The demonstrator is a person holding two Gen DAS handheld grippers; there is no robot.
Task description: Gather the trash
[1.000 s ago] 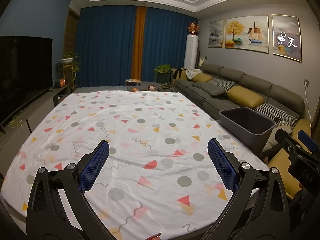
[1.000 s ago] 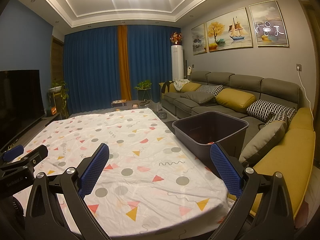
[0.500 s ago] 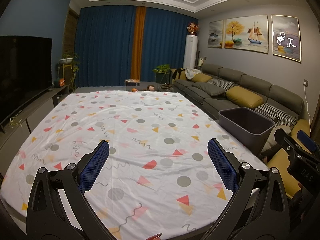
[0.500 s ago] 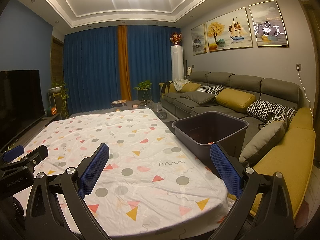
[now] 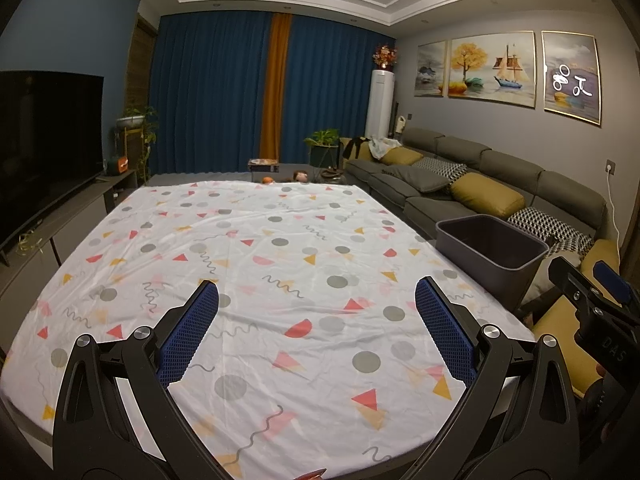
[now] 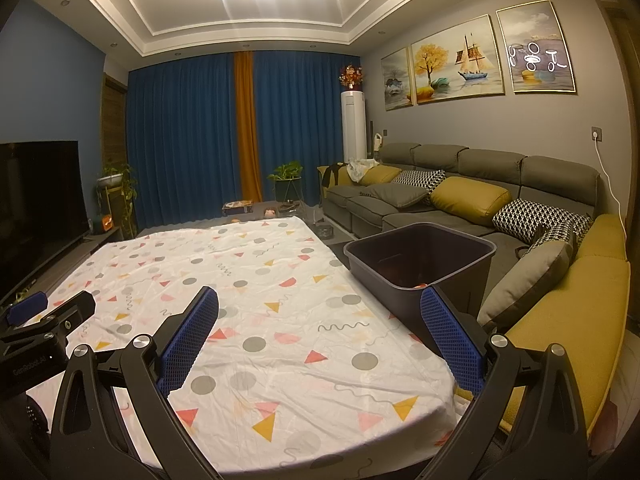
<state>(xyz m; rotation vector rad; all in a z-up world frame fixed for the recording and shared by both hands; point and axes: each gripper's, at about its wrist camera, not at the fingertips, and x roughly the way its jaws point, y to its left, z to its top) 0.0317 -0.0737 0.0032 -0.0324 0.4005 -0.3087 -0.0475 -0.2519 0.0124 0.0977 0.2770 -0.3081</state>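
A dark grey trash bin (image 6: 420,268) stands off the table's right edge, beside the sofa; something reddish lies at its bottom. It also shows in the left wrist view (image 5: 490,256). My left gripper (image 5: 318,316) is open and empty above the near part of the table (image 5: 280,240), which has a white cloth with coloured shapes. My right gripper (image 6: 320,320) is open and empty over the table's near right corner (image 6: 280,300), its right finger (image 6: 450,336) in front of the bin. No loose trash shows on the cloth.
A grey and yellow sofa (image 6: 480,208) with cushions runs along the right wall. A TV (image 5: 44,144) on a low cabinet is at the left. Small items and a potted plant (image 5: 324,148) sit beyond the table's far edge, before blue curtains.
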